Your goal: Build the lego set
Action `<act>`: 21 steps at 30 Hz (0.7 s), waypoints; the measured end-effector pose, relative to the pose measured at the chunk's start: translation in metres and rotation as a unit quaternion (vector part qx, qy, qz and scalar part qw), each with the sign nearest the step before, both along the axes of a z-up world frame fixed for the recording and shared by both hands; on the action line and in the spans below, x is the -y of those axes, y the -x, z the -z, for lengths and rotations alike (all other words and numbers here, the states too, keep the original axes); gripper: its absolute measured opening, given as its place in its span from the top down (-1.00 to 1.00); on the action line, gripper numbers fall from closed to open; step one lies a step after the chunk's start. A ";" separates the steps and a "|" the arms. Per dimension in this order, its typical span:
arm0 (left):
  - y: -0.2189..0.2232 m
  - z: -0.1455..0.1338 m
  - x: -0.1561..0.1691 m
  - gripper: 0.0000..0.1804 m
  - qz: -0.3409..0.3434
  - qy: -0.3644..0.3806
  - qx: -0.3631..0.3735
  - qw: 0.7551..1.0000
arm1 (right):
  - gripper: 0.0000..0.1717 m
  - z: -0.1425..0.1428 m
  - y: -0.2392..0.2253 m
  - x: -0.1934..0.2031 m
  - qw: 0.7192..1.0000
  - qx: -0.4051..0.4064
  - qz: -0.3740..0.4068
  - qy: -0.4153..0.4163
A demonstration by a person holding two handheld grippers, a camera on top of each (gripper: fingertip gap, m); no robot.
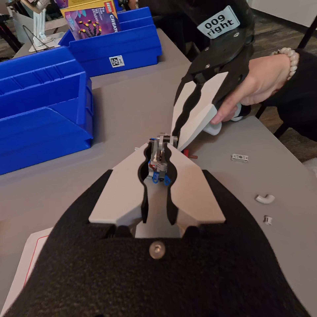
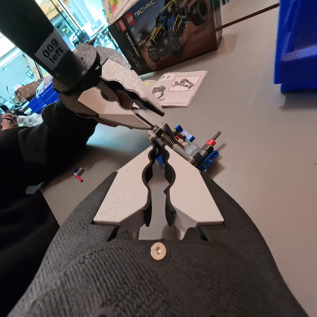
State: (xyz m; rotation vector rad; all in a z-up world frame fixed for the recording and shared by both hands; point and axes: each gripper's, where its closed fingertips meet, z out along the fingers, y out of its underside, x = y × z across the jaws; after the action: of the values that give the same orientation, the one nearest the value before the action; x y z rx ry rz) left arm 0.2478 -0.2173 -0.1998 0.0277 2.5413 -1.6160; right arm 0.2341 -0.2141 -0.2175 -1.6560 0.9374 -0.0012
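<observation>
The toy brick model (image 2: 181,145), grey with blue beams and a coil spring, sits on the grey table (image 2: 257,171) between both grippers. The right gripper (image 2: 158,151) pinches a thin grey piece at the model's near end, its fingers nearly together. The left gripper (image 1: 158,149) has its fingers slightly spread around the model's upright grey top; whether the pads press on it I cannot tell. Small loose grey pieces (image 1: 239,157) lie on the table to the side. An open instruction booklet (image 2: 178,87) and a toy box (image 2: 164,34) lie beyond, and blue bins (image 1: 42,106) stand near.
</observation>
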 end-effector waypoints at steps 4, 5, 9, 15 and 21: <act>0.005 0.009 0.000 0.91 0.016 -0.019 0.011 1.000 | 0.96 0.007 0.005 -0.004 0.999 0.001 -0.022 0.035; 0.005 0.011 0.000 0.91 0.020 -0.025 0.013 0.999 | 0.95 0.008 0.006 -0.003 0.999 0.003 -0.025 0.042; 0.011 0.012 0.002 0.98 0.033 -0.023 0.009 0.999 | 0.95 0.008 0.008 0.000 0.999 0.004 -0.031 0.042; 0.015 0.013 0.002 0.89 0.043 -0.026 0.002 0.999 | 0.96 0.007 0.012 0.005 0.999 0.003 -0.039 0.036; 0.020 0.015 0.006 0.87 0.051 -0.021 -0.011 0.998 | 0.96 0.009 0.016 0.009 0.998 -0.005 -0.052 0.036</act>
State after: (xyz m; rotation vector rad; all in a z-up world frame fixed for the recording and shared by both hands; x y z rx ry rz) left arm 0.2277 -0.2232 -0.2145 0.1457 2.6296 -1.6071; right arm 0.2177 -0.2234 -0.2263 -1.7720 0.8662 0.0443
